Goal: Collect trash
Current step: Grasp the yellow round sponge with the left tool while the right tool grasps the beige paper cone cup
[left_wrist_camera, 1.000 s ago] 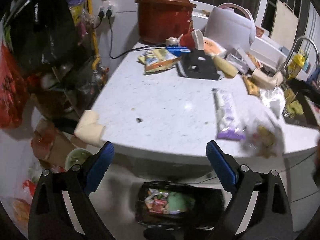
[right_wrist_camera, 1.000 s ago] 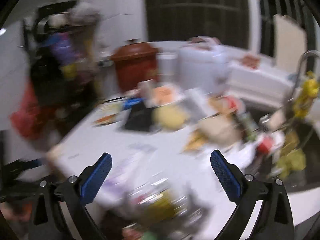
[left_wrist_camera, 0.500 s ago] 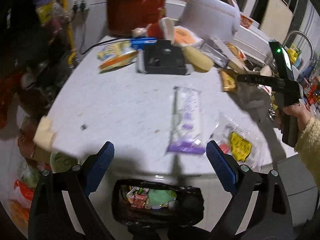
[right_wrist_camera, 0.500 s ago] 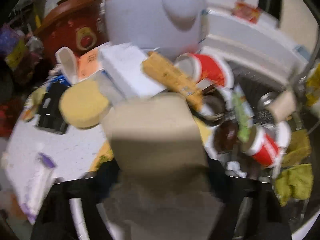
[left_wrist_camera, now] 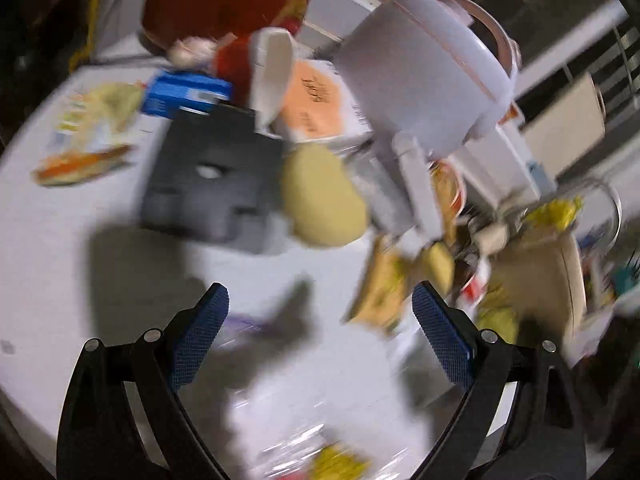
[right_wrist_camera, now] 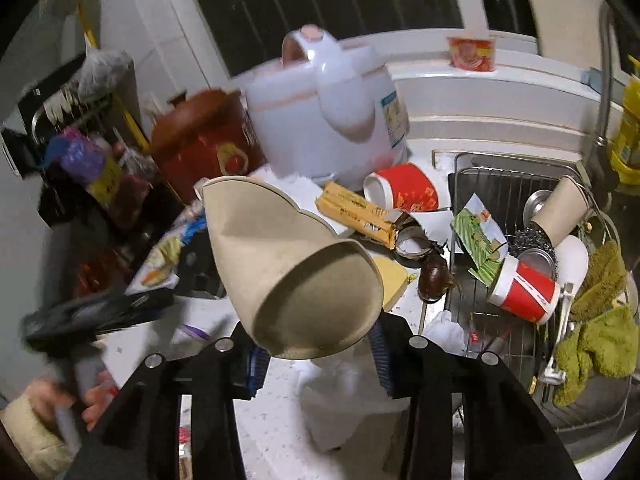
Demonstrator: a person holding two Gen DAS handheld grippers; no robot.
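My right gripper [right_wrist_camera: 318, 364] is shut on a crushed beige paper cup [right_wrist_camera: 288, 264] and holds it up above the white counter [right_wrist_camera: 280, 432], bottom end toward the camera. The same cup shows at the right of the left wrist view [left_wrist_camera: 548, 276]. My left gripper [left_wrist_camera: 320, 344] is open and empty above the counter [left_wrist_camera: 72, 216], over a clear plastic wrapper [left_wrist_camera: 320, 452] and near a yellow wrapper [left_wrist_camera: 384, 280]. That view is blurred. Red paper cups [right_wrist_camera: 404, 192] [right_wrist_camera: 524, 290] lie by the sink.
A white rice cooker [right_wrist_camera: 332, 116], a red pot [right_wrist_camera: 200, 144], a black box [left_wrist_camera: 212, 180], a yellow sponge [left_wrist_camera: 324, 200] and a blue box [left_wrist_camera: 184, 92] crowd the counter's back. The sink rack [right_wrist_camera: 516, 184] holds cups, a green wrapper [right_wrist_camera: 476, 236] and green cloths [right_wrist_camera: 596, 320].
The right gripper has lifted the beige cup off the pile and pulled back. The left gripper has swung forward over the counter; the bin below has left its view.
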